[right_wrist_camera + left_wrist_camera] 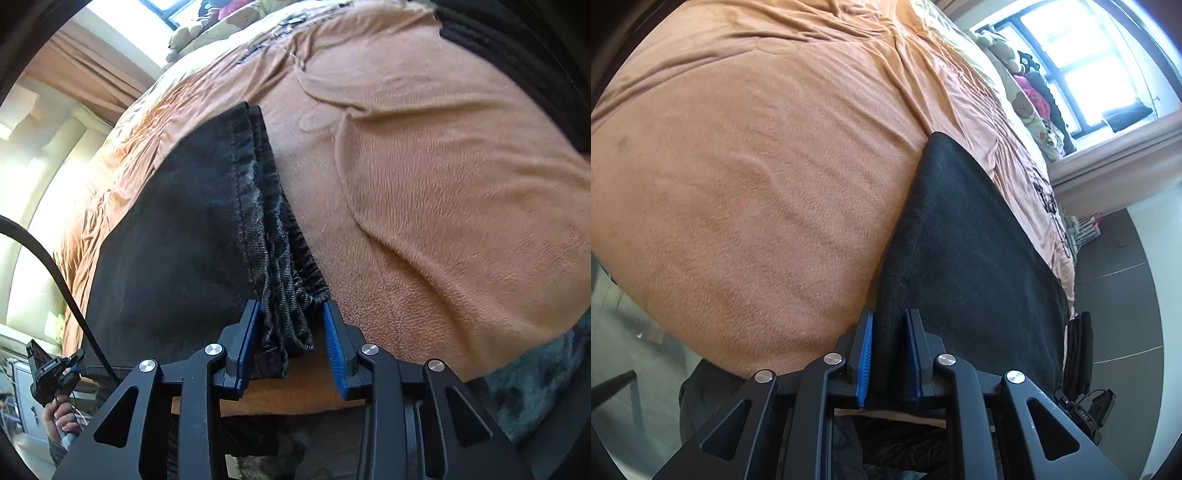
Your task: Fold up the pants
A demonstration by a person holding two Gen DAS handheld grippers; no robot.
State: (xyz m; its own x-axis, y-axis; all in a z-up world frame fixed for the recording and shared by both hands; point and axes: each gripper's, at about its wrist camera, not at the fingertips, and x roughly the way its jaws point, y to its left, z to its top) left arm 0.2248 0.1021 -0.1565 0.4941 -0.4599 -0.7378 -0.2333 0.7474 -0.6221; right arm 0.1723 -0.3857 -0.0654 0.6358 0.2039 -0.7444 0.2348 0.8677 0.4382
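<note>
Black pants (964, 251) lie flat on an orange fleece blanket (757, 184) on a bed. In the left wrist view, my left gripper (890, 332) has its blue pads around the near edge of the black fabric, jaws narrowly apart with cloth between them. In the right wrist view the pants (177, 229) show their gathered elastic waistband (280, 258). My right gripper (291, 325) has its jaws apart around the near end of the waistband; the cloth touches the left pad and leaves a gap to the right pad.
The blanket (443, 206) covers the bed, with wrinkles. Stuffed toys and pillows (1027, 92) sit at the bed's head below a bright window (1089, 62). Dark floor (1115, 280) lies beside the bed. The other hand-held gripper (51, 369) shows at the lower left.
</note>
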